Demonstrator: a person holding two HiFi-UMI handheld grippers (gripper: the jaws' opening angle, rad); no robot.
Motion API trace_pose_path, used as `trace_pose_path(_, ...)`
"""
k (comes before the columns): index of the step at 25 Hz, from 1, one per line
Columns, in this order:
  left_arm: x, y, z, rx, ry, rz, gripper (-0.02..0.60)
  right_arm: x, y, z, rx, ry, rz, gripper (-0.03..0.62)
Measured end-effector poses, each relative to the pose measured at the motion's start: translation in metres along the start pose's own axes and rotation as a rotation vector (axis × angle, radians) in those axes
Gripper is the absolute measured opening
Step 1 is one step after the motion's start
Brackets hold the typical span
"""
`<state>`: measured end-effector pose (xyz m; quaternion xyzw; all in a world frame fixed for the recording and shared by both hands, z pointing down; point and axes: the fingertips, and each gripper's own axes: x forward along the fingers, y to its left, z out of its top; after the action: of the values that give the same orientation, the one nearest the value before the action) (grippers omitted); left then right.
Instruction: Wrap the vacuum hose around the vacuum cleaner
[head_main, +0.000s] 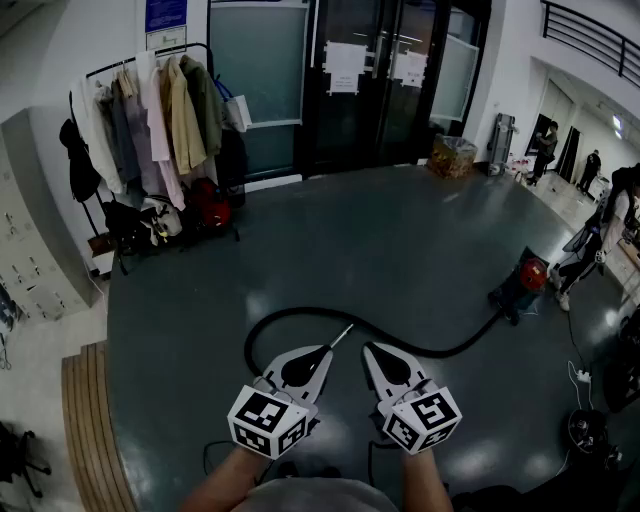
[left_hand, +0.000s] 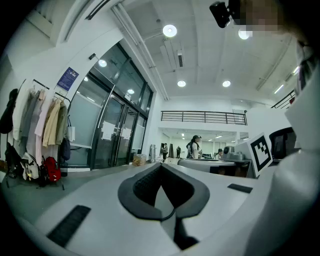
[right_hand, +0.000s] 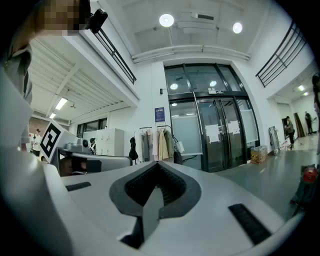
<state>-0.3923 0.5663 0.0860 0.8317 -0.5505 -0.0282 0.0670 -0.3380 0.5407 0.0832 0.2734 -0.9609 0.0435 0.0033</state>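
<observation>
So right now both sets of jaws are fully closed with nothing between them, the left gripper and right gripper held level, side by side above the floor, not touching anything. The vacuum hose lies on the floor just ahead of them in a big lazy loop, curling up on the left and then sweeping off to the right until it reaches the vacuum cleaner, a red and black canister sitting well away near the right edge of the dark floor. My guess is the hose is the usual ribbed flexible kind: light and bendy but springy, so it'll want to uncoil itself, and the smooth plastic could slip in a loose pinch. I'd grab it near the free end of the loop, closest to the grippers, and walk it over to the canister instead of dragging the canister by it. There's a thin pale bit poking out right by the left jaw tips, maybe the wand end, but it's too small to say. The canister probably rolls and has some weight, so tugging could shift it. Nothing's really in the way, the floor between here and the vacuum is open. A coat rack and red bag sit by the far left edge, glass doors at the back, a few people off to the right, and a cable with a power strip near the right edge that I'd step around.
</observation>
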Motion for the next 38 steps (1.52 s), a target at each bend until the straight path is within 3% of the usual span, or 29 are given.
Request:
trace_pose_path(18, 0.03, -0.003, -0.005, 0.033, 0.026, -0.009, 0.008, 0.004, -0.025, 0.001, -0.032, 0.009, -0.001, 0.003)
trace_pose_path(26, 0.058, -0.01, -0.016, 0.043, 0.06, 0.014, 0.008, -0.002, -0.058, -0.007, -0.022, 0.013, 0.009, 0.003)
trace_pose_path(33, 0.091, -0.013, -0.014, 0.125, 0.093, 0.053, 0.007, -0.011, -0.104, -0.017, -0.005, 0.015, 0.012, 0.003)
trace_pose_path(38, 0.102, -0.005, -0.023, 0.117, 0.127, 0.079, 0.008, -0.002, -0.121, -0.021, 0.009, 0.02, 0.032, 0.003)
